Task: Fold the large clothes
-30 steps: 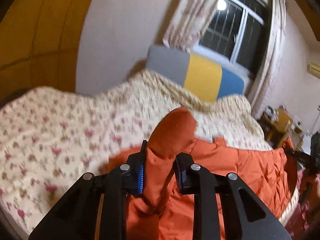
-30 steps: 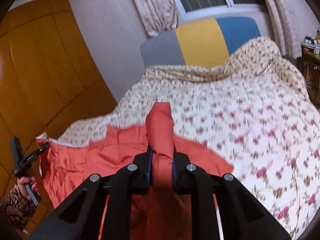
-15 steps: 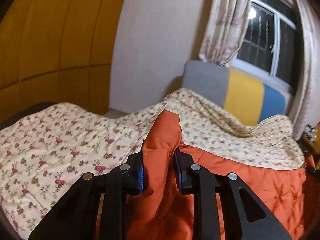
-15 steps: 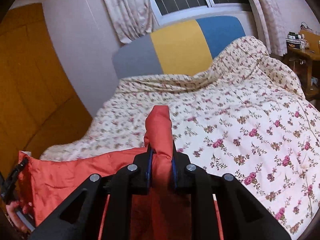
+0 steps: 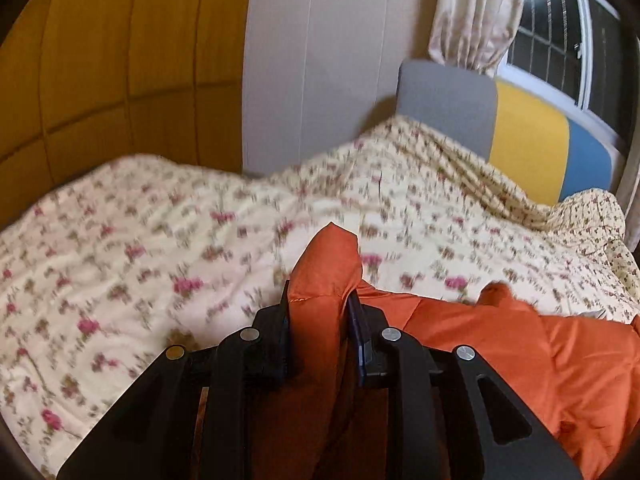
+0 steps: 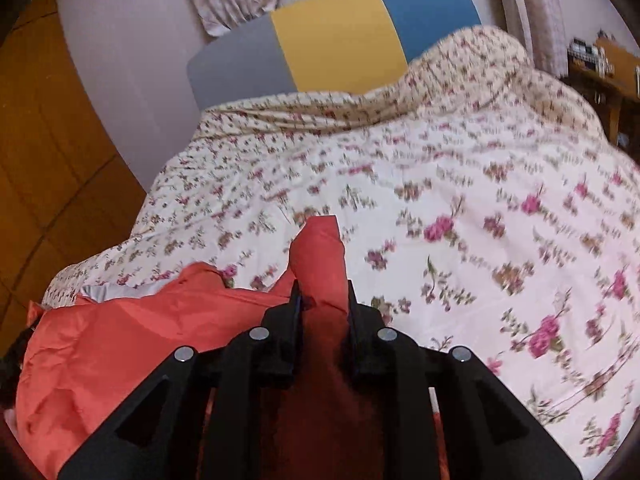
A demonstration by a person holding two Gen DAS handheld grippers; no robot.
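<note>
The left gripper (image 5: 318,300) is pinched tight on a bunched-up edge of the big puffy orange coat (image 5: 520,356); the right gripper (image 6: 322,292) is pinched tight on another edge of it (image 6: 140,340). The coat lies between the two grippers over the cream quilt with pink flowers (image 5: 140,240) on the bed; the padded grey, yellow and blue headboard (image 6: 336,36) stands behind.

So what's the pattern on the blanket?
The blanket is cream with little pink flowers and green leaves, clearest in the right wrist view.
</note>
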